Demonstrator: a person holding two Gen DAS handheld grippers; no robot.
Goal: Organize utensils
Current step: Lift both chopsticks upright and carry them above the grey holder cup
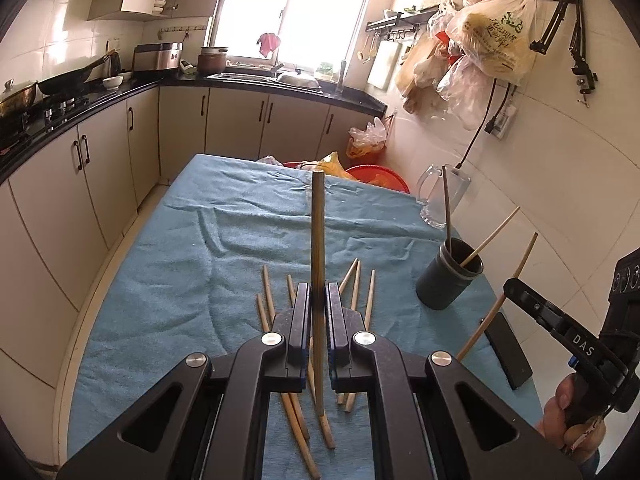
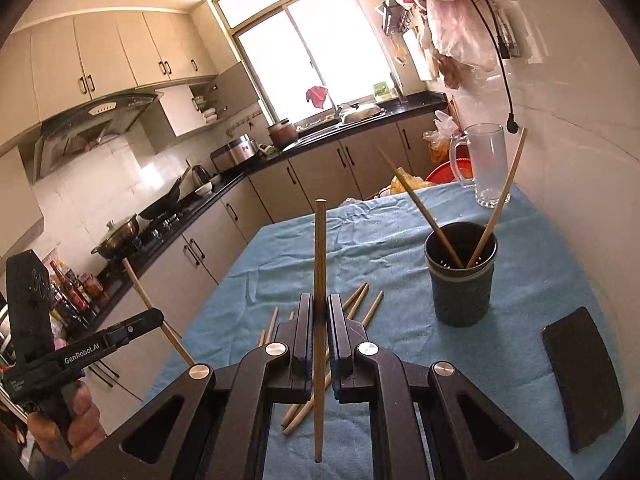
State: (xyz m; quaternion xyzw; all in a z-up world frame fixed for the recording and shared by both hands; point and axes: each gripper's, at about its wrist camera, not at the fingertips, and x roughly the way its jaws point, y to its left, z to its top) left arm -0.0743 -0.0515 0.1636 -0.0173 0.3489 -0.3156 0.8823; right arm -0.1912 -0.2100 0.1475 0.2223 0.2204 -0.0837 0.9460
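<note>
Chopsticks are the objects sorted here, and we hold one in each tool. Our left hand-held gripper (image 1: 319, 304) is clenched on an upright chopstick (image 1: 318, 240), its top rising above the far edge of the worktop (image 1: 160, 280), which is covered with a blue cloth. Our right hand-held gripper (image 2: 319, 316) likewise grasps a second chopstick (image 2: 320, 264), held vertically between closed fingers. In the left wrist view we see the right tool at the frame's right edge, its chopstick slanting upward beside the dark holder cup (image 1: 450, 276). The cup stands on the cloth toward the right side of the worktop and contains two chopsticks (image 2: 492, 208) that lean outward against its rim. Beneath both tools, loose chopsticks (image 1: 356, 288) lie scattered flat on the cloth, several crossing one another. A clear glass mug (image 2: 486, 168) stands at the far right corner of the worktop, behind the cup and apart from it. A flat black object (image 2: 582, 376) lies on the cloth near the right edge, closer to us than the cup. We cannot tell what it is.
</note>
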